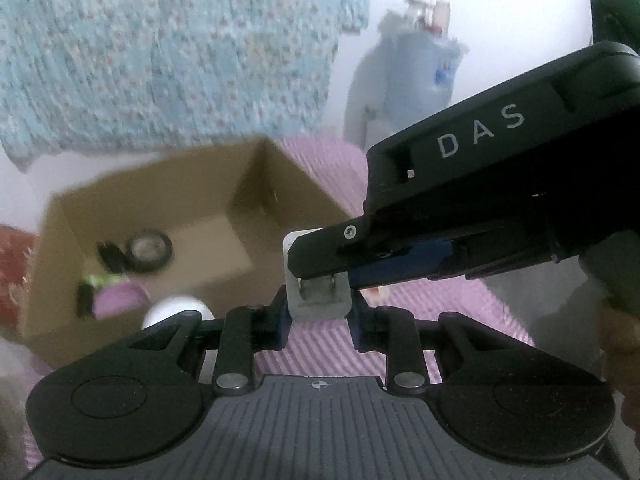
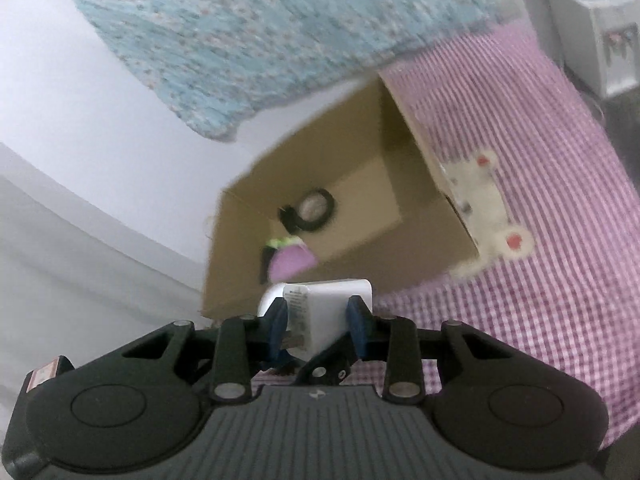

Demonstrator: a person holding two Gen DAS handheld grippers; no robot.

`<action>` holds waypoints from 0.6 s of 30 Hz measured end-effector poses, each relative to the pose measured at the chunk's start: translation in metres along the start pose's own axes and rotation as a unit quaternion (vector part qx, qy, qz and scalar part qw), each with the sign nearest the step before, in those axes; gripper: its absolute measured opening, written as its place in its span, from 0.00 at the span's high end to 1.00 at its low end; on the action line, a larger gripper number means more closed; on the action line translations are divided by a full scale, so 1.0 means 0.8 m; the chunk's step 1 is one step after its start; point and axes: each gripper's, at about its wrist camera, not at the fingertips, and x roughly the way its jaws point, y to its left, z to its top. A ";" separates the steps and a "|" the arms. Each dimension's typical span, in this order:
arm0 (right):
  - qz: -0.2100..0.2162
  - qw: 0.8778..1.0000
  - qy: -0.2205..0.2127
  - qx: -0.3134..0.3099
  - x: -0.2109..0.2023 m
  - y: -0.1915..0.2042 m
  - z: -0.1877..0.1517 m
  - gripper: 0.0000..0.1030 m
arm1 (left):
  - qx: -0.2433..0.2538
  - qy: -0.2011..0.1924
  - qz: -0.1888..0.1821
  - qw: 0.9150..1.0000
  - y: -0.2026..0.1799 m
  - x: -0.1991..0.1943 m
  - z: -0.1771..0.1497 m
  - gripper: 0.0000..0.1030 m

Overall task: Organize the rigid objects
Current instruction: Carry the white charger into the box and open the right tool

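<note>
White charger (image 2: 328, 312) clamped in my right hand-held gripper (image 2: 318, 326), my left hand-held gripper (image 1: 320, 316) pinching its grey end, open cardboard box (image 1: 132, 200) beyond on the pink checked cloth (image 2: 540, 240).

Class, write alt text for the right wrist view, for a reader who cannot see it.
The right claw grips a white charger block between its blue pads, above a pink checked cloth. Beyond it an open cardboard box holds a black tape roll and a pink item.
</note>
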 end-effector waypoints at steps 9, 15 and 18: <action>0.056 0.996 -0.023 -0.072 0.016 0.080 0.060 0.65 | -0.021 -0.031 0.050 0.998 0.063 -0.019 0.074 0.73; 0.070 0.995 0.025 -0.068 0.093 0.089 0.111 0.65 | -0.052 0.032 0.062 0.996 0.121 0.022 0.099 0.74; 0.066 0.995 0.062 -0.046 0.139 0.078 0.133 0.65 | -0.090 0.080 0.048 0.992 0.154 0.060 0.099 0.74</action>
